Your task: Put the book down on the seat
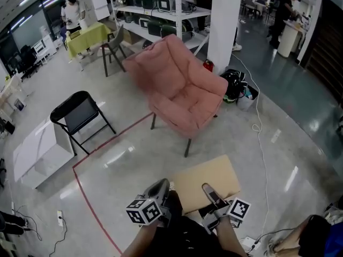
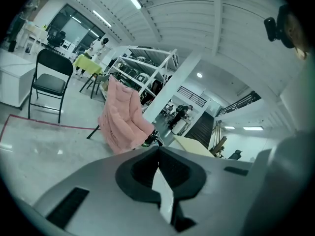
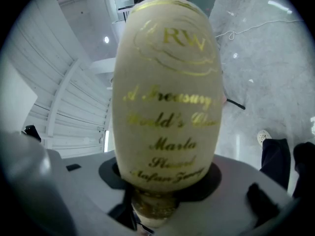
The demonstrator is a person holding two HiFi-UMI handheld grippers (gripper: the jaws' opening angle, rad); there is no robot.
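Obs. — right gripper point(image 1: 211, 194) is pinching the book point(image 1: 206, 180) at the near end of its spine point(image 3: 167, 82). The jaws stand wide because the volume is thick, and the gold lettering runs away from the pads.

Left gripper point(image 1: 161, 190): jaws pressed together save for 1 pale sliver between the pads; I can name nothing held there. The book lies just to its right, cover up and roughly flat. I cannot tell whether this tool touches the book's edge.

Key relation: the seat point(image 1: 187, 105) of the pink armchair point(image 1: 161, 63) lies ahead of the 2 tools, a little left of the right gripper's line and well apart from the book's far edge. The book's long axis runs along that pointing line, toward the chair. Neither tool is clearly nearer; the right gripper bears the load.

Judgement: carry stage, put-down not yet begun. The next move needs a forward reach — far edge leading, book flat over the cushion before the pinch lets go.
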